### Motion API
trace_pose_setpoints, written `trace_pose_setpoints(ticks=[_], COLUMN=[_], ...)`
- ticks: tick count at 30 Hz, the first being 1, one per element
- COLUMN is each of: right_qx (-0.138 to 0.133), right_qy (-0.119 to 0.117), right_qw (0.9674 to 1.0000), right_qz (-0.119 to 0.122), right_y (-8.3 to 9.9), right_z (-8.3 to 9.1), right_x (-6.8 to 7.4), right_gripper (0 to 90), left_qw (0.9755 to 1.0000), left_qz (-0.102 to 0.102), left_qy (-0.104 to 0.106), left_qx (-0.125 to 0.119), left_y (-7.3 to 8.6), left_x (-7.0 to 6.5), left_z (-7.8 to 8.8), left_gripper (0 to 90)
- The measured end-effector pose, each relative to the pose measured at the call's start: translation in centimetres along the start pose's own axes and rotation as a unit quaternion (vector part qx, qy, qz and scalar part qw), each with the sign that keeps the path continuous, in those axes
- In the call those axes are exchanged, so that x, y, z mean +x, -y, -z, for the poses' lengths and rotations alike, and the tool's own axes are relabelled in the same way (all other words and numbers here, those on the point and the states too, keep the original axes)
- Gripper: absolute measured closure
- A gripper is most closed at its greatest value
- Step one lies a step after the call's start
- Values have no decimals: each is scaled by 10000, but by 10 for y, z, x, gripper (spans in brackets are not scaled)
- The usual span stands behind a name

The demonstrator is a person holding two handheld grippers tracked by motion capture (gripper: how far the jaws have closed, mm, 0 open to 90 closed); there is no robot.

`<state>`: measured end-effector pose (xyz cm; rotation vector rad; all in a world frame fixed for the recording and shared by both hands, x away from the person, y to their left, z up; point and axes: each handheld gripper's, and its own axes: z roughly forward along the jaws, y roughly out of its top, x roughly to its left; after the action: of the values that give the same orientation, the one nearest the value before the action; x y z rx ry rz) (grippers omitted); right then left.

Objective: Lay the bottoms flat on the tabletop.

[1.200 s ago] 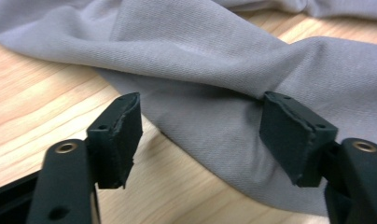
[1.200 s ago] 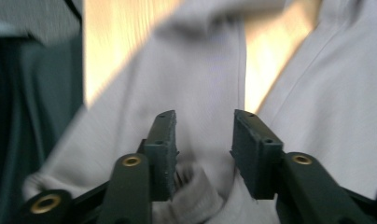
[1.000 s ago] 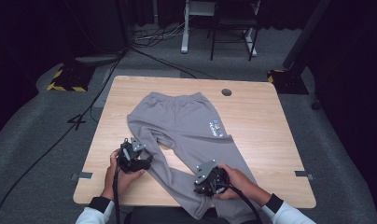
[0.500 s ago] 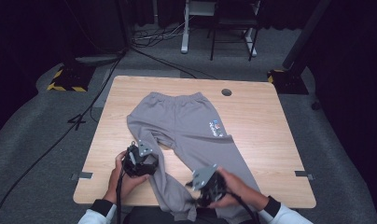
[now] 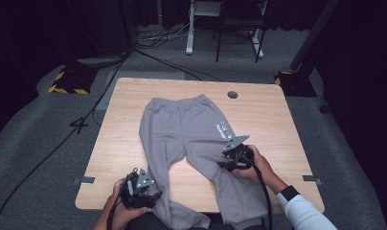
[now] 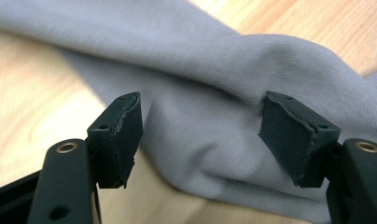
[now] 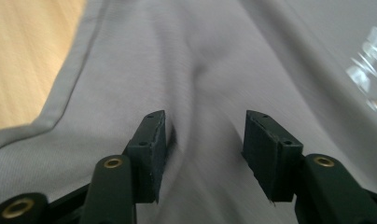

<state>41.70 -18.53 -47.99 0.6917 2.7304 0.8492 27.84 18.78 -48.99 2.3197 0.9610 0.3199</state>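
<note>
Grey sweatpants (image 5: pixel 191 129) lie flat on the wooden table (image 5: pixel 119 120), waistband at the far side and both legs running over the front edge. My left gripper (image 5: pixel 153 195) is at the front edge beside the left leg; its jaws (image 6: pixel 203 121) stand open, with a fold of the fabric (image 6: pixel 214 70) just beyond the pads. My right gripper (image 5: pixel 223 160) rests over the right leg, below the printed logo (image 5: pixel 223 129). Its jaws (image 7: pixel 205 135) opened within the last second and have just closed a little; they stand open over a low ridge of cloth (image 7: pixel 200 60), and the pads do not press on it.
A round cable hole (image 5: pixel 232 94) is in the table's far right part. Bare wood lies left and right of the pants. On the grey floor beyond stand a white desk frame (image 5: pixel 189 28), cables and yellow-black striped bases (image 5: pixel 67 81).
The right gripper let go near the front edge and moved up the right leg toward the logo. The left gripper moved back to the front edge, and the left pant leg now lies straighter.
</note>
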Motion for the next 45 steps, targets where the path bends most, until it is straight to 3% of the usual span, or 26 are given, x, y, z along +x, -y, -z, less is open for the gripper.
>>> trace_pose_setpoints(ticks=[3, 7, 8, 10, 12, 13, 16, 17, 19, 21, 23, 25, 27, 29, 32, 34, 36, 37, 39, 44, 45], right_qx=[100, 285, 370, 475, 609, 490, -35, -365, -656, -830, -874, -794, -787, -512, -456, -349, -253, -211, -123, -68, -46], right_qy=[234, 683, 951, 1233, 1599, 1667, 1460, 1018, 622, 113, -172, -319, -592, -457, -431, -366, -51, 51, 25, 491, 559], right_qw=[9995, 9960, 9932, 9894, 9830, 9822, 9878, 9932, 9958, 9964, 9950, 9951, 9947, 9971, 9978, 9985, 9994, 9995, 9999, 9987, 9984], right_qz=[-205, -508, -557, -604, -671, -715, -534, -437, -126, 149, 450, 491, 301, 326, 235, 195, 233, 227, 102, -71, -93], right_y=[12, 25, 27, 29, 28, 26, 7, -5, -26, -47, -64, -75, -81, -84, -82, -80, -76, -75, -70, -59, -58], right_z=[9, 21, 23, 25, 27, 28, 31, 29, 19, 3, -15, -31, -48, -60, -64, -61, -55, -53, -50, -42, -42], right_x=[-14, -33, -37, -41, -45, -44, -26, -12, 12, 35, 53, 61, 63, 64, 60, 54, 45, 41, 29, 1, -3], right_gripper=[507, 513, 513, 513, 514, 517, 495, 498, 500, 497, 501, 508, 512, 516, 524, 528, 534, 538, 537, 539, 539], left_qw=[9999, 9996, 9993, 9988, 9977, 9972, 9978, 9972, 9980, 9978, 9975, 9966, 9964, 9961, 9950, 9928, 9918, 9909, 9911, 9914, 9905], left_qz=[116, 168, 172, 197, 207, 228, 117, 188, 242, 380, 492, 654, 685, 697, 697, 883, 1019, 1068, 1073, 957, 931], left_qy=[38, 113, 147, 195, 238, 267, 121, 182, 9, -68, -186, -243, -370, -395, -604, -719, -660, -710, -701, -858, -979], left_qx=[-17, -215, -286, -410, -605, -664, -649, -700, -587, -531, -474, -431, -344, -358, -380, -368, -394, -420, -370, -241, -238], left_y=[5, 2, 0, -7, -16, -22, -44, -50, -62, -68, -71, -72, -71, -69, -68, -69, -70, -72, -79, -105, -111], left_x=[6, 11, 12, 13, 17, 19, 25, 29, 38, 47, 58, 69, 76, 82, 92, 102, 112, 116, 122, 131, 133], left_z=[2, 3, 3, 3, 3, 2, -10, -16, -29, -40, -50, -57, -61, -61, -60, -60, -62, -64, -68, -85, -89], left_gripper=[280, 268, 269, 263, 261, 261, 260, 260, 262, 261, 275, 283, 285, 288, 288, 287, 286, 287, 280, 283, 283])
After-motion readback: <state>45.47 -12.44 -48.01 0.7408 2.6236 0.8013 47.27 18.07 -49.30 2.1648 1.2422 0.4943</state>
